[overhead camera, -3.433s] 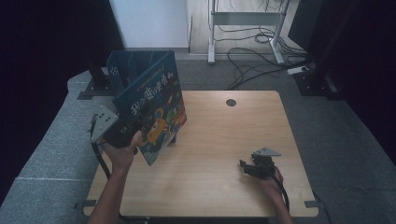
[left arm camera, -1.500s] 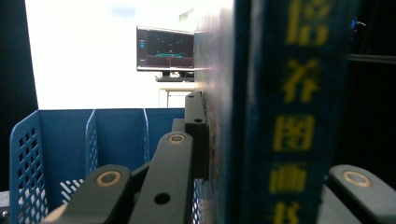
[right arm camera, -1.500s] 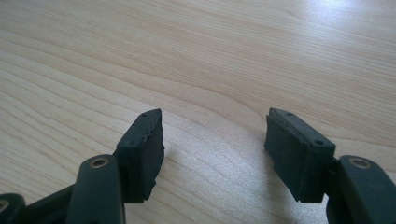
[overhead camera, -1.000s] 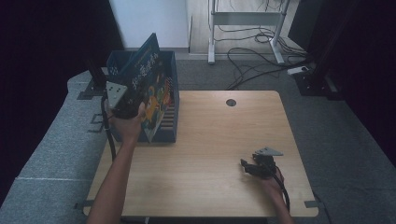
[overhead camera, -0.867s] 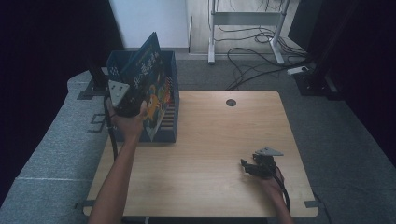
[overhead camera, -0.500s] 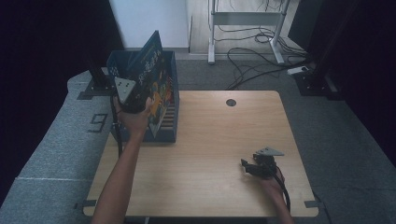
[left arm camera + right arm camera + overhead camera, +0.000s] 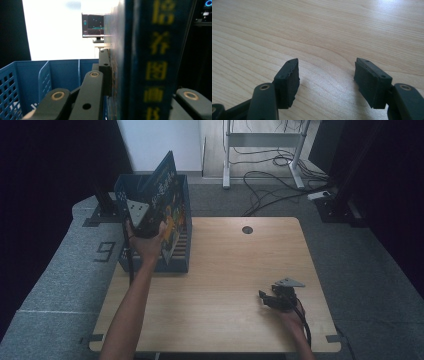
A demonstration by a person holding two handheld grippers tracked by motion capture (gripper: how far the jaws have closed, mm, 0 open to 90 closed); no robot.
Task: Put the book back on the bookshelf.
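A large dark blue picture book (image 7: pixel 169 190) with yellow lettering stands upright and edge-on in the blue plastic crate (image 7: pixel 181 262) at the table's left edge. My left gripper (image 7: pixel 143 222) is shut on the book's near edge above the crate. In the left gripper view the book's spine (image 7: pixel 152 62) sits between the black jaws, with the crate's perforated wall (image 7: pixel 22 82) to the left. My right gripper (image 7: pixel 268 299) lies on the table near the front right, open, with bare wood between its pads (image 7: pixel 287 77).
The wooden table (image 7: pixel 235 260) has a round cable hole (image 7: pixel 247 229) near its far edge. Grey carpet, cables and a desk frame (image 7: pixel 260 140) lie beyond the table. A monitor (image 7: pixel 93 25) shows far off in the left gripper view.
The left hand has carried the book from over the table's left front up and back to the crate, turned it edge-on and lowered it slightly. The right gripper has stayed still.
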